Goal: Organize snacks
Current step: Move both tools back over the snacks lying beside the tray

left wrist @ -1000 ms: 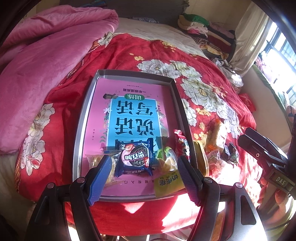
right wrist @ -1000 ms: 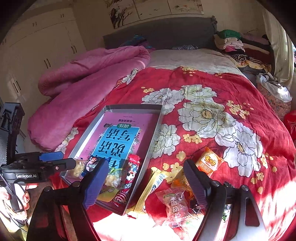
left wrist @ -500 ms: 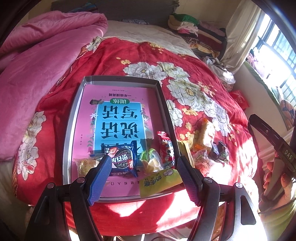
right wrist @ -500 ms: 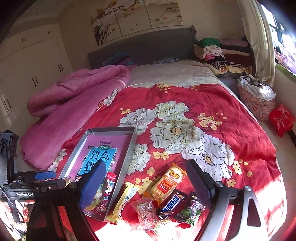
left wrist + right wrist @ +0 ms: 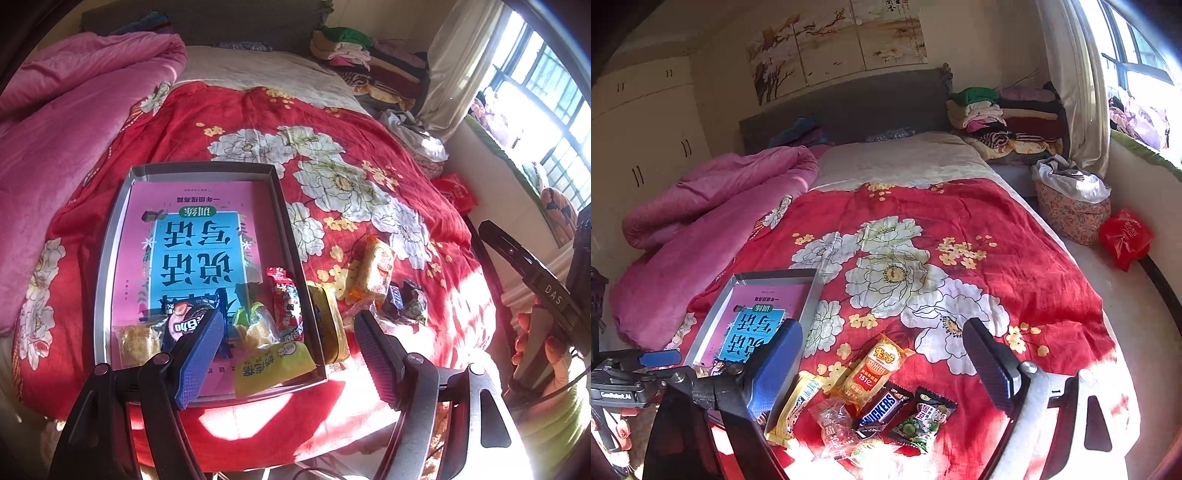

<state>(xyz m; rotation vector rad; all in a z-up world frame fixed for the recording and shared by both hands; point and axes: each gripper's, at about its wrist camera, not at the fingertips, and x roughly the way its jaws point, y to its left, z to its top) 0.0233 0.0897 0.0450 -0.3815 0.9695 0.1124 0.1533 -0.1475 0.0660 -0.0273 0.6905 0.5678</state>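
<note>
A grey tray (image 5: 110,236) lined with a pink and blue booklet lies on the red floral bedspread; it also shows in the right wrist view (image 5: 812,291). Several snack packs sit at its near end: a blue cookie pack (image 5: 181,325), a red pack (image 5: 286,306), a yellow pack (image 5: 273,365). Loose snacks lie on the bedspread to its right: an orange pack (image 5: 877,365), a Snickers bar (image 5: 882,406), a green bean pack (image 5: 921,421), a yellow bar (image 5: 794,406). My left gripper (image 5: 290,354) is open, empty, above the tray's near edge. My right gripper (image 5: 882,362) is open, empty, above the loose snacks.
A rolled pink quilt (image 5: 701,218) lies left of the tray. Folded clothes (image 5: 1001,118) are stacked at the headboard. A floral basket (image 5: 1067,210) and a red bag (image 5: 1126,236) stand on the right by the window. The bed's near edge lies just below the snacks.
Both grippers have drawn back and up from the bed. The tray and snacks look smaller and lower. The right view now takes in the headboard and wall. Nothing was picked up.
</note>
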